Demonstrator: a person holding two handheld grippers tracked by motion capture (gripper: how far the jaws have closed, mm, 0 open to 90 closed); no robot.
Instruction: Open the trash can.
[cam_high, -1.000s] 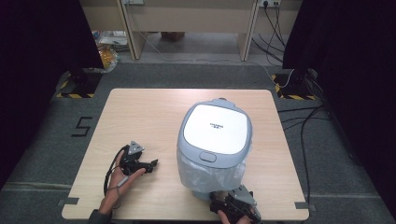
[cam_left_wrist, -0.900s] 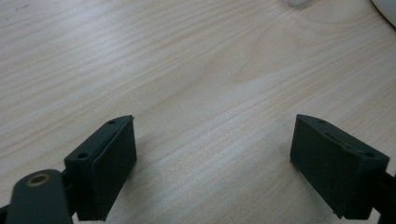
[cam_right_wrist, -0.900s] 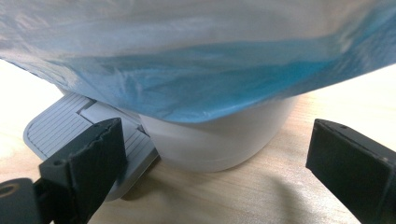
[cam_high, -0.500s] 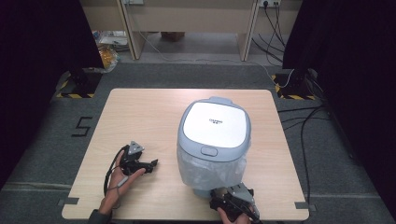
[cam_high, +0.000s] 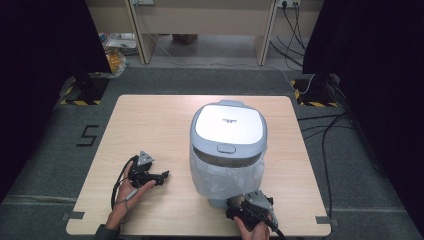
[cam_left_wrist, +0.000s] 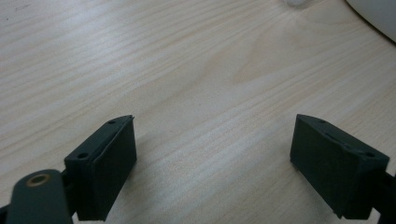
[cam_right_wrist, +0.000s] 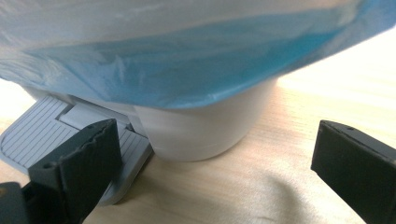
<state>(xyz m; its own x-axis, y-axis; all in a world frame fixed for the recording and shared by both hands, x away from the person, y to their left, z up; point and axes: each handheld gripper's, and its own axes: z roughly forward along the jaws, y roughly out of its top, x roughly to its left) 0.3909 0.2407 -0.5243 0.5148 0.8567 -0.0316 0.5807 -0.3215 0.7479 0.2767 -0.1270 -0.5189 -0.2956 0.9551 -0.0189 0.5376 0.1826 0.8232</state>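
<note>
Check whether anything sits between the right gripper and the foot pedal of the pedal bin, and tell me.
Nothing visible stands in the way. The right gripper has open jaws, just opened wider, right at the base of the pedal bin. The grey pedal lies beside its left jaw, under the overhanging bag liner, on the bare table.

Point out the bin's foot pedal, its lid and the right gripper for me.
foot pedal (cam_right_wrist: 56, 135): right gripper view, on its ribbed grey top.
lid (cam_high: 227, 122): high view, on the white top panel.
right gripper (cam_right_wrist: 215, 163): right gripper view, midway between its open black jaws.
</note>
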